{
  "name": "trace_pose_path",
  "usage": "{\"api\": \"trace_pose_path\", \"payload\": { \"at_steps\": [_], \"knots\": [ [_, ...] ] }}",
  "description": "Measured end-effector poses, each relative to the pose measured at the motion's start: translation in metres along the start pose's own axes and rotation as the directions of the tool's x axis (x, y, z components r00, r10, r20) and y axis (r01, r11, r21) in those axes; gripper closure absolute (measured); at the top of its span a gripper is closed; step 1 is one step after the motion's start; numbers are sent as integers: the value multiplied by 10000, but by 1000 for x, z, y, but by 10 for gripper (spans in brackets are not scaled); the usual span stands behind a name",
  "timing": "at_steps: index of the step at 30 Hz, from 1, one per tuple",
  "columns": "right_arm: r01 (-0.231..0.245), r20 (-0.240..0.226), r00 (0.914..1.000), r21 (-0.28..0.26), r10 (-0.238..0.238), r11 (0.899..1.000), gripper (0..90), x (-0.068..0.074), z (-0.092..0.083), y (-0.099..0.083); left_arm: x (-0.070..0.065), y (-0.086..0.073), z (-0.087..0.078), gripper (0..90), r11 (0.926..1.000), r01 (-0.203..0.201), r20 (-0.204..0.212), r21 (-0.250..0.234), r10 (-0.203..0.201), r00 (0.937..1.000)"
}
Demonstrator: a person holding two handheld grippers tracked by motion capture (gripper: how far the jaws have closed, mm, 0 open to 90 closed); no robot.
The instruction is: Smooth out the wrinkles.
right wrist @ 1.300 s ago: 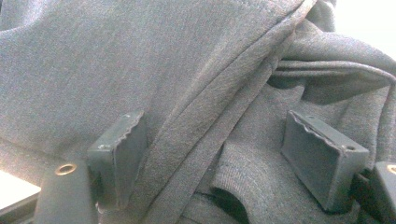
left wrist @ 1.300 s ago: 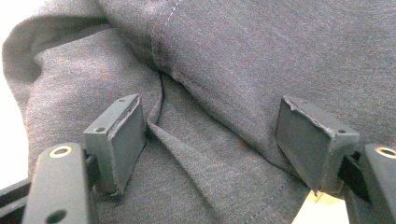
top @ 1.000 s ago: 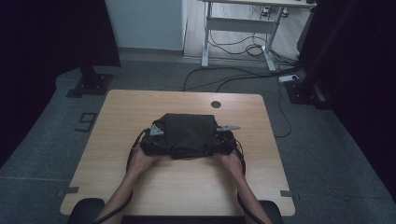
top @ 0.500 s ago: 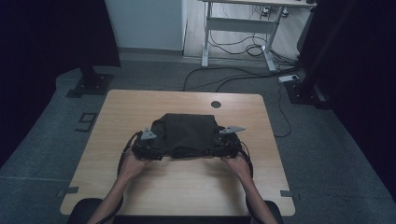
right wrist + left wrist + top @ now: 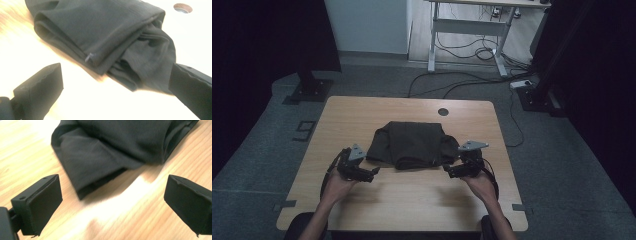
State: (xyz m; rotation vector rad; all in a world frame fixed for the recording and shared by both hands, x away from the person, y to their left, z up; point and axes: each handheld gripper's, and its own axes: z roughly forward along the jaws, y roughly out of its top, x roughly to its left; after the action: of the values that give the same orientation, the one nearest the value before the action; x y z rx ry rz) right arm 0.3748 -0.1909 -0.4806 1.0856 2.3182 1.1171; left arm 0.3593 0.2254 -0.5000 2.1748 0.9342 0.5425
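One dark cloth [image 5: 409,145] lies folded on my table [image 5: 362,112], near the middle; one round hole [image 5: 443,111] sits in the top beyond it. I hold two grippers. My left gripper [image 5: 373,171] has its jaws wide apart, just opened, nothing between them, clear of the cloth's left corner. My right gripper [image 5: 447,170] is likewise spread and empty (its jaws have also just been opening), just off the right corner. The cloth's long axis runs left to right across the table, folded edge toward me.
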Motion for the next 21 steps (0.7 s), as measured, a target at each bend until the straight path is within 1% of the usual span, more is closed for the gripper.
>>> {"api": "trace_pose_path", "payload": {
  "at_steps": [3,10,15,20,21],
  "knots": [
    [-84,79,9999,55,83,9999,0,-1,-7,-9,2,-10,-4,14,9999,134,-53,92,-133,9999],
    [-332,402,9987,90,328,9994,0,-9,-15,-35,8,-34,-4,3,9978,503,-161,442,-497,9986],
    [-556,759,9957,366,527,9978,0,-18,-12,-57,9,-45,2,3,9948,707,-101,733,-702,9975],
    [-903,964,9917,523,849,9945,0,-27,-4,-76,7,-51,13,0,9914,632,-43,1146,-632,9980],
    [-974,956,9912,524,921,9939,0,-28,-3,-78,8,-52,14,0,9910,753,153,1106,-775,9969]
  ]
}}
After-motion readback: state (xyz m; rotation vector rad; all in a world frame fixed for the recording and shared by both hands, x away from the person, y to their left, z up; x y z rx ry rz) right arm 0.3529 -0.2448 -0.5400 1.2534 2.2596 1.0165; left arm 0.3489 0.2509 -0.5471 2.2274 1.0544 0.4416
